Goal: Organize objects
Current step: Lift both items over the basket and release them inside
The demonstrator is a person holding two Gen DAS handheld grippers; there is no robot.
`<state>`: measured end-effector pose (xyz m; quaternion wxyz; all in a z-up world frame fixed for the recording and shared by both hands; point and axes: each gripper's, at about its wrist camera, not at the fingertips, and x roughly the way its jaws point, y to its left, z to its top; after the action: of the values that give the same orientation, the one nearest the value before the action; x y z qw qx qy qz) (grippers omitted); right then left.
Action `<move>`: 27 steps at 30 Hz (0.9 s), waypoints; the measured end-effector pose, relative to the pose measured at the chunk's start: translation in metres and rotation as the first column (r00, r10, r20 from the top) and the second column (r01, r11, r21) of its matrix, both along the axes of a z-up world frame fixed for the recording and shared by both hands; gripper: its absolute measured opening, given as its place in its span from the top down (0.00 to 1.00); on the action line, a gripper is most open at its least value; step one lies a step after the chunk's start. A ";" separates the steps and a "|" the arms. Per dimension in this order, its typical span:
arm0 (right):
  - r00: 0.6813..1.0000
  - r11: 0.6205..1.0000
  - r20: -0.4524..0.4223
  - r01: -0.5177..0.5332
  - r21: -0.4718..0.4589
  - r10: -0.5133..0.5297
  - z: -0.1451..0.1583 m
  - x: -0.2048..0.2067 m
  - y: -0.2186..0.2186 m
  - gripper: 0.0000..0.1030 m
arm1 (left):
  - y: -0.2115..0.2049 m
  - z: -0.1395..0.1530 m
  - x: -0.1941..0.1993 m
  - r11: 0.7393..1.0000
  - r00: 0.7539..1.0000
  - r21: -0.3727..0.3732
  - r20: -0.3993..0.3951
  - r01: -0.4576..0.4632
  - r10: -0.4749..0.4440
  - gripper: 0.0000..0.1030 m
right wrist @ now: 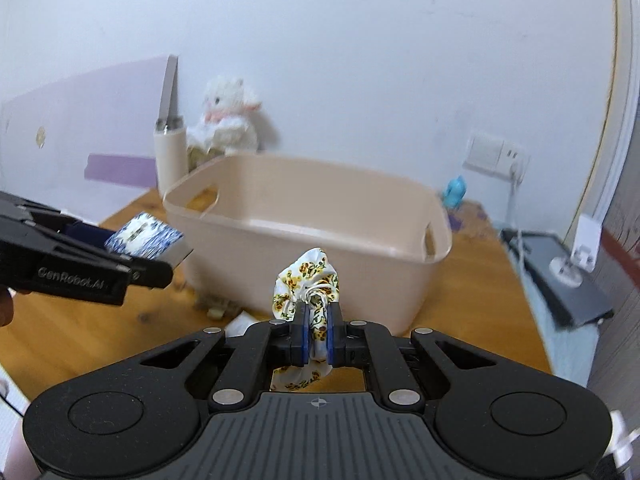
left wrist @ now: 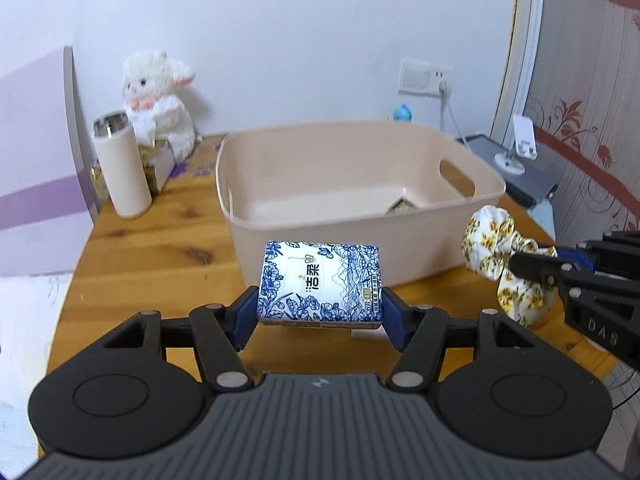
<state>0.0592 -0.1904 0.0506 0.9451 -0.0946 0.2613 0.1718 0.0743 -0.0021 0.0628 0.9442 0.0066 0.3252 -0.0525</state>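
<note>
Left gripper (left wrist: 320, 312) clamps a blue-and-white tissue pack (left wrist: 320, 284) by its two short ends, blue pads pressed flat against the sides; pack is lifted clear of the wooden table (left wrist: 160, 264) and sits just in front of the near wall of the beige plastic bin (left wrist: 360, 200). Seen from the right wrist view, the same pack (right wrist: 146, 240) is held level with the bin's rim, beside its left corner. Right gripper (right wrist: 318, 340) is nearly closed, jaws pinching a white scrunchie with yellow flowers (right wrist: 308, 280) at its middle, fabric bunched above and below the pads. In the left wrist view the scrunchie (left wrist: 504, 256) hangs in the air to the right of the bin's near corner, above the table edge. Bin (right wrist: 304, 220) holds one small object in its far right corner (left wrist: 402, 205); too little shows to identify it. Behind the bin at left: a cream flask with steel top (left wrist: 120, 168), a white plush rabbit (left wrist: 156, 96) against the wall. At far right, a dark laptop (left wrist: 512, 172) and a wall socket (left wrist: 426, 78) with a white cable plugged in.
</note>
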 end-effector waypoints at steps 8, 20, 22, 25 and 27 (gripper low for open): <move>0.997 0.999 0.073 0.033 0.031 -0.035 0.028 0.026 -0.003 0.92 | 0.003 0.029 0.024 1.000 0.996 0.014 0.082 -0.028 0.027 0.37; 0.993 0.993 0.059 0.102 0.056 -0.105 0.029 0.099 0.009 0.92 | -0.002 0.028 0.118 0.995 0.994 0.020 0.065 -0.094 0.093 0.37; 0.993 0.992 0.024 0.111 0.060 -0.113 0.021 0.115 0.012 0.92 | -0.007 0.017 0.136 0.996 0.996 0.023 0.017 -0.087 0.087 0.37; 0.992 0.991 -0.032 0.120 0.057 -0.119 0.006 0.134 0.016 0.92 | -0.014 -0.004 0.158 0.993 0.994 0.068 -0.037 -0.098 0.100 0.37; 0.991 0.992 -0.086 0.111 0.058 -0.106 -0.005 0.146 0.017 0.92 | -0.016 -0.017 0.169 0.987 0.990 0.103 -0.063 -0.121 0.128 0.37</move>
<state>0.2050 -0.1732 0.0457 0.9439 -0.0433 0.2996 0.1321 0.2435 -0.0181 0.0460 0.9323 0.0312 0.3597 0.0225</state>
